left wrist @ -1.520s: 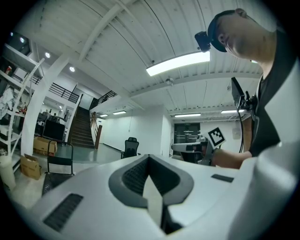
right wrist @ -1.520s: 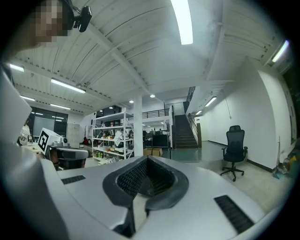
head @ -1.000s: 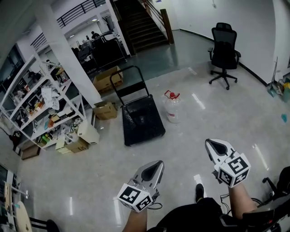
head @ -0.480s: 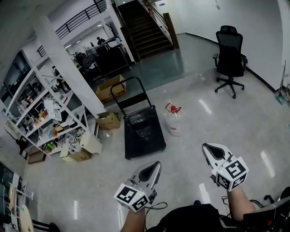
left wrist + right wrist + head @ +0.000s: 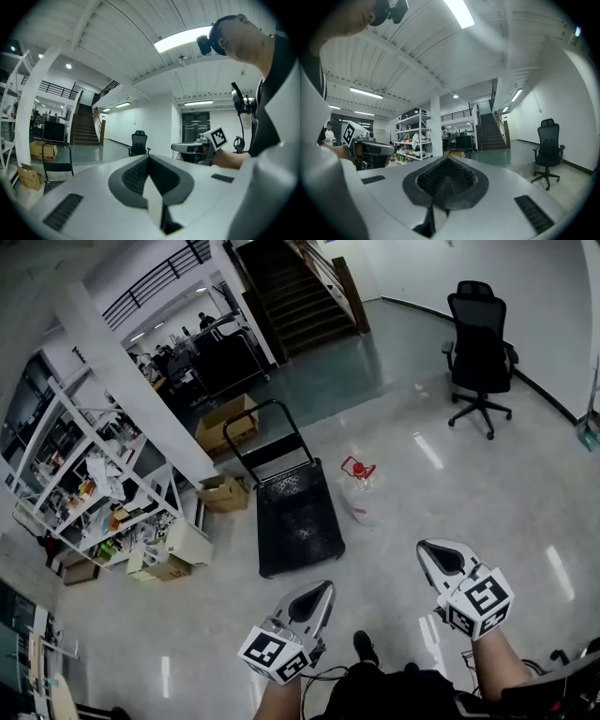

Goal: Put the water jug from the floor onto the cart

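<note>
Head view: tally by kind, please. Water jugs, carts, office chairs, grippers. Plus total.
Water jug: 1
Cart: 1
Office chair: 1
Grippers: 2 (left gripper, right gripper)
Total: 5
</note>
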The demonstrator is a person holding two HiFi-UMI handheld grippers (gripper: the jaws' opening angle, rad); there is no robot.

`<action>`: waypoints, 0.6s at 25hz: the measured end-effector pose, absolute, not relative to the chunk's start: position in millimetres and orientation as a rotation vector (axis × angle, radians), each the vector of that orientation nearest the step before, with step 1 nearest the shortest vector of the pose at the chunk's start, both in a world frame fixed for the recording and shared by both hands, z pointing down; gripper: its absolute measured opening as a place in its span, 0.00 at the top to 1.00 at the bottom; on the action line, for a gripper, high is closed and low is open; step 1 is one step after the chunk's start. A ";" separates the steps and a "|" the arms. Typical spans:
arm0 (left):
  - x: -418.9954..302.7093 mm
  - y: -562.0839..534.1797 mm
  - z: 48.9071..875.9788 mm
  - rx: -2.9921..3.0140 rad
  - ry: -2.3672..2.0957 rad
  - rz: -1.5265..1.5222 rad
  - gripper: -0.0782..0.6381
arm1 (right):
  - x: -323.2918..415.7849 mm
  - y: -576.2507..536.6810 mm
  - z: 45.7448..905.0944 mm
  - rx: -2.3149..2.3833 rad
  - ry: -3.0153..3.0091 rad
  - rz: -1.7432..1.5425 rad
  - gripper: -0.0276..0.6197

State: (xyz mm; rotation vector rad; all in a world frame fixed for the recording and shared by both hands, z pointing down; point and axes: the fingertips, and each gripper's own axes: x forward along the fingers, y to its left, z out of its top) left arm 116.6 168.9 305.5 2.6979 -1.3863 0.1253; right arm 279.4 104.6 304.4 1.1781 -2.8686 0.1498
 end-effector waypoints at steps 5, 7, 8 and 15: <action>89.2 118.6 314.8 2.707 -1.357 0.083 0.89 | 253.5 58.8 312.6 1.188 -2.828 0.134 0.95; 73.4 91.9 317.1 2.717 -1.345 0.057 0.89 | 238.3 34.0 312.6 1.197 -2.815 0.115 0.95; 63.9 77.5 317.8 2.720 -1.344 0.042 0.89 | 229.8 20.6 312.5 1.200 -2.808 0.101 0.95; -7.6 -21.6 302.9 2.747 -1.344 -0.045 0.89 | 163.9 -82.9 302.4 1.242 -2.764 0.076 0.95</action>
